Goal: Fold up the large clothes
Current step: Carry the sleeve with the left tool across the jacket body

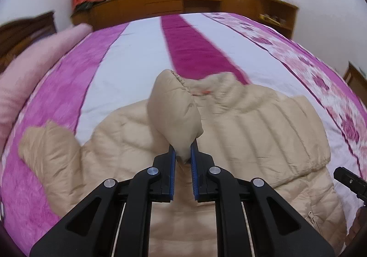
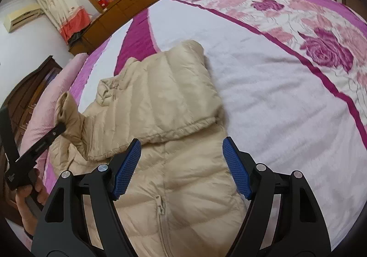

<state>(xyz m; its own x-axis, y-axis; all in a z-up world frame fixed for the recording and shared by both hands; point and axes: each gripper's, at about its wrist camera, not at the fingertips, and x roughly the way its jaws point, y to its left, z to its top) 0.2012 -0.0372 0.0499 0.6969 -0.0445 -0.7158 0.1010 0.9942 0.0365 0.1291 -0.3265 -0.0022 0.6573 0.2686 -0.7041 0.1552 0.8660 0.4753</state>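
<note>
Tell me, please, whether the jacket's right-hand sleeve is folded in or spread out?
Folded in: the sleeve lies across the chest of the beige jacket, its cuff hem resting on the body rather than on the bedspread.

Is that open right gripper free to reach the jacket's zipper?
Probably yes. The right gripper hangs open just above the jacket, and the zipper lies uncovered right below it.

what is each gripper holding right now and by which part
The left gripper is shut on the beige puffer jacket, pinching its sleeve near the cuff end. The right gripper is open over the jacket, holding nothing.
</note>
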